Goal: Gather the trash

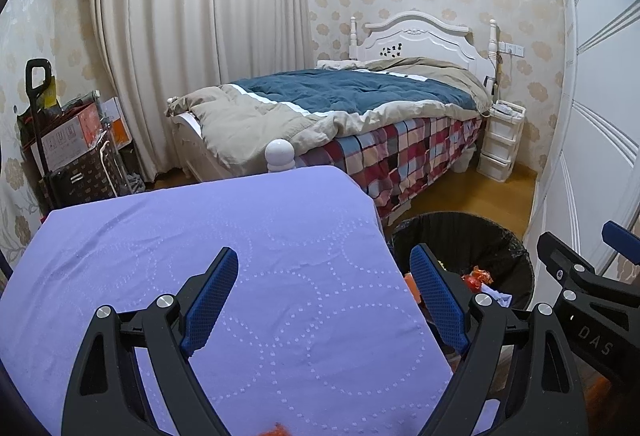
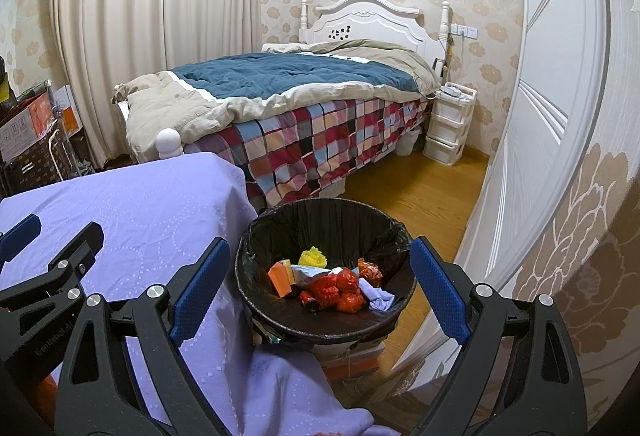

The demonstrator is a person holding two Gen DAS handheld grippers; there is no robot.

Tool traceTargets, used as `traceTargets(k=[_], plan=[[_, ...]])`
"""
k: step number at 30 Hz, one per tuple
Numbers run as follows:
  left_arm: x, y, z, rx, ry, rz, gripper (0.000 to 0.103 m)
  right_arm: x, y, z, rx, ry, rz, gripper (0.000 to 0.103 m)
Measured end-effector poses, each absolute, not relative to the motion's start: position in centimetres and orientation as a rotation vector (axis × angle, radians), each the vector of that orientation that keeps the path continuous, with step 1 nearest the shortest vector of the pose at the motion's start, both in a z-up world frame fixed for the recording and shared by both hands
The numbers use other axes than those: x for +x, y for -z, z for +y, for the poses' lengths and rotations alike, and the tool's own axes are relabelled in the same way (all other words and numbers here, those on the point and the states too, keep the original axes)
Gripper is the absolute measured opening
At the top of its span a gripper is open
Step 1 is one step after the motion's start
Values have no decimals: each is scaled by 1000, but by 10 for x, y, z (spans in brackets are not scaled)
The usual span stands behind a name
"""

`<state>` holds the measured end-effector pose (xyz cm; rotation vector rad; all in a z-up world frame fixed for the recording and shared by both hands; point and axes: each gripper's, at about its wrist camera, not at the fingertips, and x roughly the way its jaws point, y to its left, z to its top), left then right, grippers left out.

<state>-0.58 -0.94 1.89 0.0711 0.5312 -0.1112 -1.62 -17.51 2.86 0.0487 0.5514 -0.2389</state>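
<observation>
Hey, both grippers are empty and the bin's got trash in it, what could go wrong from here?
1. The trash bin seems to rest on stacked boxes; a bump from the right gripper might tip it.
2. The purple cloth hangs loose by the bin; the left gripper could snag it.

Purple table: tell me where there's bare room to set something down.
The purple table shows bare cloth from the bedpost knob toward the left tongs. Crowded: the bin beside its right edge, holding wrappers.
</observation>
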Motion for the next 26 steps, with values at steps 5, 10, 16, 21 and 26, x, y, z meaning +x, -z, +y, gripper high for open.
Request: traceTargets(k=[5,10,16,21,26], plan=[[-1,-22,-14,77,117,528,85,-16,-29,-175,48,238,552,89],[4,-21,-14,65,133,547,85,-16,-29,-175,49,238,553,89],[5,-21,-14,88,114,539,85,-16,-28,-174,47,238,555,89],[9,-22,-9,87,89,532,85,-17,-28,-173,47,236,555,89],[15,-23,-2,75,74,544,85,-19,-23,-169,44,231,559,89]])
